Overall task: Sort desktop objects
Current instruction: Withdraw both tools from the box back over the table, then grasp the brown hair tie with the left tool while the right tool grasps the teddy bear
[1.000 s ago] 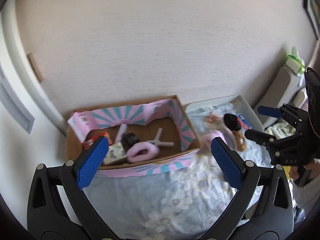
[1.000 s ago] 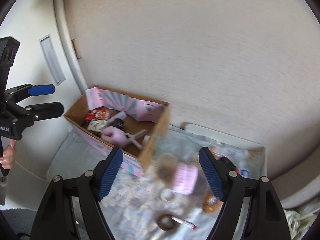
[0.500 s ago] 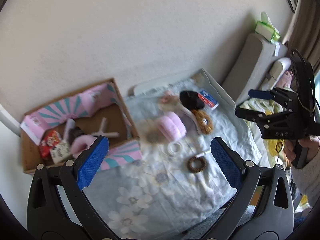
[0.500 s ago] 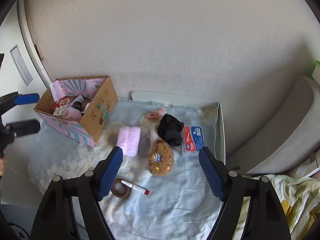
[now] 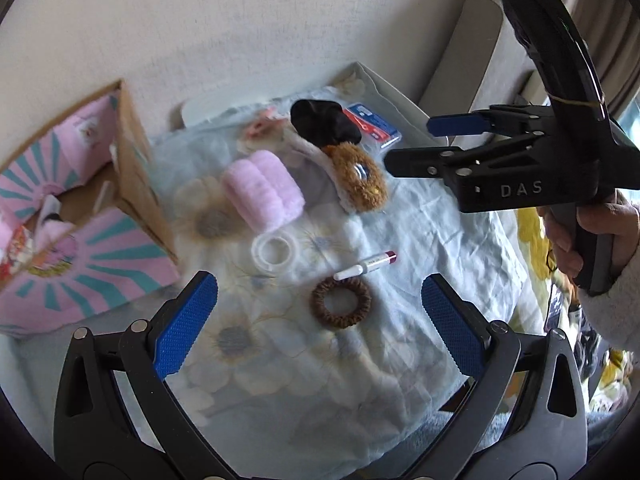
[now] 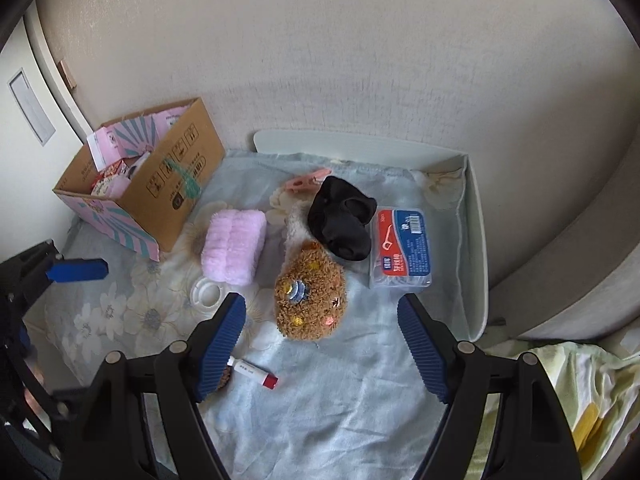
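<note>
left gripper (image 5: pixel 320 320): jaws wide apart, holding nothing; I have it hovering above the brown scrunchie (image 5: pixel 341 307).
right gripper (image 6: pixel 322 344): spread wide, nothing between the pads; I hold it over the brown plush toy (image 6: pixel 310 300).
targets: loose items lie on the floral cloth (image 5: pixel 304 392), with the cardboard box (image 6: pixel 152 196) at its left edge, already part filled.
risk 1: the lip balm tube (image 5: pixel 366 265) lies just beside the scrunchie. If I close on the ring off-centre, I judge the tube gets nudged or pinched with it.
risk 2: the cloth is soft and wrinkled. Going too deep could bunch fabric between the pads and drag neighbours.
risk 3: the black fabric piece (image 6: pixel 342 222) lies against the plush toy's upper end. Lifting the toy could pull it along, or shove it onto the floss pick box (image 6: pixel 402 249).
risk 4: the pink fuzzy roll (image 6: pixel 234 246) and the clear tape ring (image 5: pixel 275 251) sit close together; a wide grab on one may catch the other.
risk 5: both grippers work 1 small patch. The right one crosses the left wrist view's upper right, so I see collision risk if both reach the middle.
in the way: the box's near wall stands between the items and its inside, so a carried item needs lift to clear it.
other: a pink clip (image 6: pixel 310 181) lies near the wall side. White tray rim (image 6: pixel 476 240) bounds the cloth on the right.
</note>
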### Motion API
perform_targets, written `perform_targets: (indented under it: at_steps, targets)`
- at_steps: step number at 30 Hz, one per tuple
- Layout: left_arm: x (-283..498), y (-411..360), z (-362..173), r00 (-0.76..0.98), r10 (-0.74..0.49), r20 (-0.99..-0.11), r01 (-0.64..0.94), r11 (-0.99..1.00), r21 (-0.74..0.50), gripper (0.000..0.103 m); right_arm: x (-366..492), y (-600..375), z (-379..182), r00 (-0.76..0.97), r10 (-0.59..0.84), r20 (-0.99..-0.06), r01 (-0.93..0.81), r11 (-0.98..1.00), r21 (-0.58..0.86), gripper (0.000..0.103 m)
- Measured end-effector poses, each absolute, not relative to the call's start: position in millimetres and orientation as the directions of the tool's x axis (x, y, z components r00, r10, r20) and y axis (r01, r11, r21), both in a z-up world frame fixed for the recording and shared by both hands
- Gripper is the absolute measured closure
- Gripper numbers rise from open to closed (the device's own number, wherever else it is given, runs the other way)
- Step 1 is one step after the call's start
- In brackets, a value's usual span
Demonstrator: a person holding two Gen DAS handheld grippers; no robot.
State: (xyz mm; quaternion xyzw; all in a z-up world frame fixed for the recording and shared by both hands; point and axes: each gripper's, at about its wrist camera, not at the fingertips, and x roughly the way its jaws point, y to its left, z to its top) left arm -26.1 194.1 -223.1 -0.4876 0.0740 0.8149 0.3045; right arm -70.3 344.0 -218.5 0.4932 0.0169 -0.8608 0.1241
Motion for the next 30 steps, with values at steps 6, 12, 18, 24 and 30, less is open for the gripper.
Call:
perform_targets:
  at_steps: [6,12,18,24,30]
  targets:
    - [-25.8,207.8,-258.3,-0.326,0.387,-0.863,-0.56,-0.814,-0.153,0.001,-78.3,340.9,-241.7,-0.475,-0.222,-0.852,0.241,-0.964,0.117,0.028]
    - [-25.3,215.6,-272.2,-0.339,0.369,-0.865,-0.57,-0.812,-0.123,0.003,-83.6,335.9,-257.3,-0.47,-0.233,-0.851,0.262,-0.958,0.117,0.028]
    - [-23.8,221.1,-277.3,-0.358,0.358,-0.862,-0.572,-0.814,-0.101,0.007,-88.6,333.1,-266.5,-0.471,-0.232,-0.851,0.279,-0.954,0.106,0.028]
    - [-28.0,223.0,-281.1,-0.361,0.361,-0.86,-0.559,-0.822,-0.11,0.007,-94.7,333.8,-271.7,-0.466,-0.238,-0.852,0.282,-0.953,0.112,0.028]
    - [-35.1,223.8,-288.4,-0.354,0.336,-0.873,-0.54,-0.835,-0.102,0.021,-99.0,332.4,-277.5,-0.459,-0.24,-0.855,0.297,-0.949,0.107,0.028]
